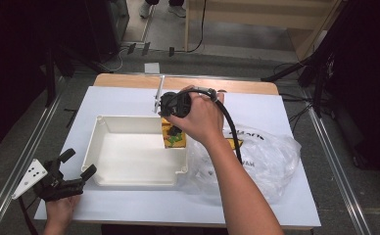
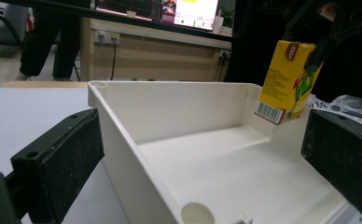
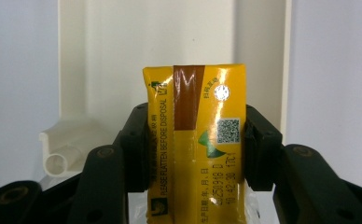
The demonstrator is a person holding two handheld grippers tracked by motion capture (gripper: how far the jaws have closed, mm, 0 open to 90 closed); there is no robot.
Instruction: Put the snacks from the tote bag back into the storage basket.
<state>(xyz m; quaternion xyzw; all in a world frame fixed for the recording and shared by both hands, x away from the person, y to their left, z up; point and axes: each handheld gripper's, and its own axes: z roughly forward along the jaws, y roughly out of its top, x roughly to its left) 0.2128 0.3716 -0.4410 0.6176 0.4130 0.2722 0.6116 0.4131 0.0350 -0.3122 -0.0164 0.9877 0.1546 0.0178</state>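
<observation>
My right gripper [image 3: 195, 149] is shut on a yellow drink carton [image 3: 195, 140], its black pads pressing the carton's two sides. From above, the right gripper [image 1: 173, 128] points down over the right end of the white tray [image 1: 129, 183], with the carton [image 1: 173, 138] hanging inside the tray's right wall. In the left gripper view the carton [image 2: 288, 84] hangs above the tray floor [image 2: 244, 168], not touching it. My left gripper [image 1: 78, 169] is open and empty at the table's near left corner, aimed at the tray.
A crumpled clear plastic bag [image 1: 261, 156] lies right of the tray on the white table sheet [image 1: 114, 100]. A small metal stand [image 1: 157, 95] rises behind the tray. The black cable [image 1: 232, 127] trails over the bag.
</observation>
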